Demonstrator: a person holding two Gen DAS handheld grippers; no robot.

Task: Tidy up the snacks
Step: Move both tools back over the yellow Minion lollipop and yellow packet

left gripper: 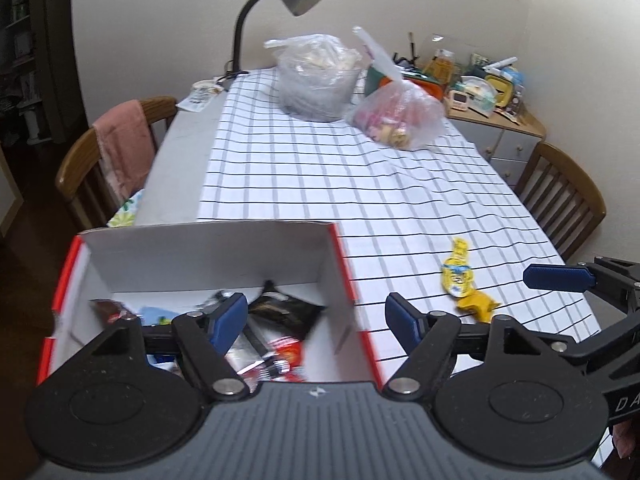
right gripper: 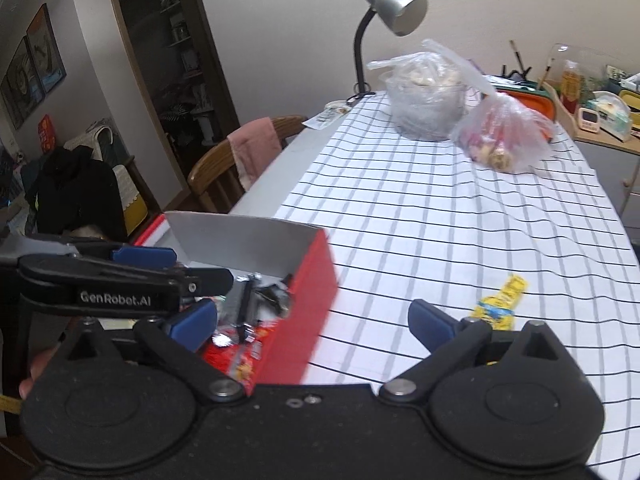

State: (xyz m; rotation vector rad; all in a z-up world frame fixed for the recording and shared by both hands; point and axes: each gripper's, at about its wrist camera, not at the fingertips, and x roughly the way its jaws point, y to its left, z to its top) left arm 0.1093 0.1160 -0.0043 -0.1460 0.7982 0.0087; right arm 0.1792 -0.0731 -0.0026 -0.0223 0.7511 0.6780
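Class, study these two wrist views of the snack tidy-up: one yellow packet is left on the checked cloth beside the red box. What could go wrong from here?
1. The yellow snack packet lies flat on the rippled black-and-white checked tablecloth; open fingers may pinch the cloth too.
2. The red cardboard box with white inside is already crowded with wrappers, so a dropped packet could catch on its rim.
3. The left gripper and right gripper work close together and could collide.

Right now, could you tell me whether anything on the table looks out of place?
One yellow snack packet lies alone on the checked tablecloth, to the right of the red box that already holds other snacks. It looks crumpled. Both tongs are open and hold nothing.
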